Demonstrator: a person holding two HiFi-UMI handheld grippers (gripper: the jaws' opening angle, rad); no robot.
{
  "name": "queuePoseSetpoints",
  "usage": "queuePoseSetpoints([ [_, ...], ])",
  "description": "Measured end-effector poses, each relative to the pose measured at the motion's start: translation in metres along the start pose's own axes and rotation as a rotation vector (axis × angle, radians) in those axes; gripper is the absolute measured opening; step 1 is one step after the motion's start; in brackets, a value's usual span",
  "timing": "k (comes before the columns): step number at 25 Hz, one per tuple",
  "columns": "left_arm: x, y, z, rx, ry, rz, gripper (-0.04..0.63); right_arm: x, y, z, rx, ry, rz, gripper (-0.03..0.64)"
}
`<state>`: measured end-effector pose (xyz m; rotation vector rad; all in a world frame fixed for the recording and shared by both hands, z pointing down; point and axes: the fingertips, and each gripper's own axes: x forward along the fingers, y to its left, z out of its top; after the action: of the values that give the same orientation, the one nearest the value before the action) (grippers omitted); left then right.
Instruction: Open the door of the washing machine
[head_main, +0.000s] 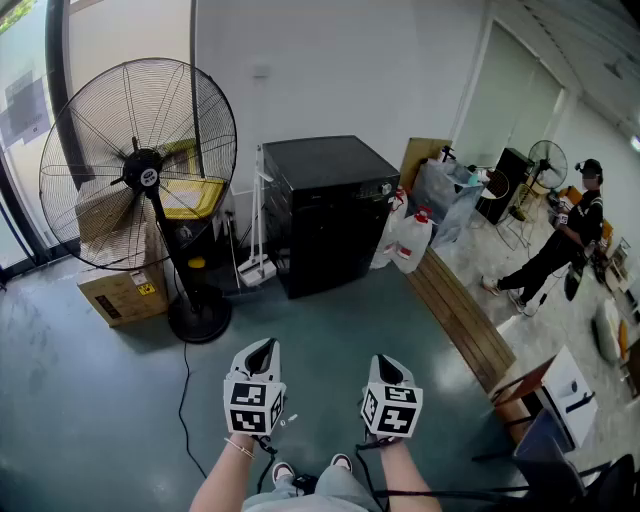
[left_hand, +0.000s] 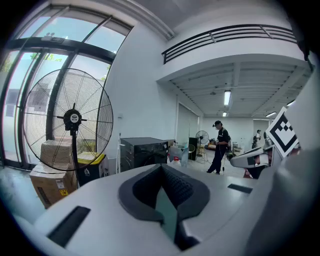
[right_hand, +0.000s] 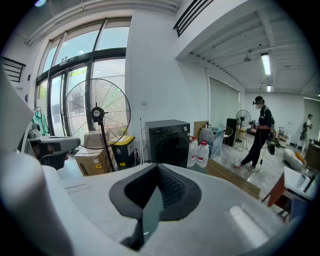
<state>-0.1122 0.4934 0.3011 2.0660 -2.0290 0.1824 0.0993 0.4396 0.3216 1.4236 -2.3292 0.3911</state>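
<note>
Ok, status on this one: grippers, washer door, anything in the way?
Left gripper and right gripper shut, empty, well short. Washing machine door closed. Fan left, jugs right, neither in the path.

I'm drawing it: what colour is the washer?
The washer is black, clearest in the right gripper view.

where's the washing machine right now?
Head view, centre: the black washing machine stands against the white wall, pedestal fan on its left, white jugs on its right.
</note>
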Motion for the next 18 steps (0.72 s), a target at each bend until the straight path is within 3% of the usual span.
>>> queuePoseSetpoints([
  [18,0.003,0.019,-0.008,-0.028,0.024,-0.023,0.005,-0.002,0.01,-0.012,0.019,0.039,-0.048,0.005],
])
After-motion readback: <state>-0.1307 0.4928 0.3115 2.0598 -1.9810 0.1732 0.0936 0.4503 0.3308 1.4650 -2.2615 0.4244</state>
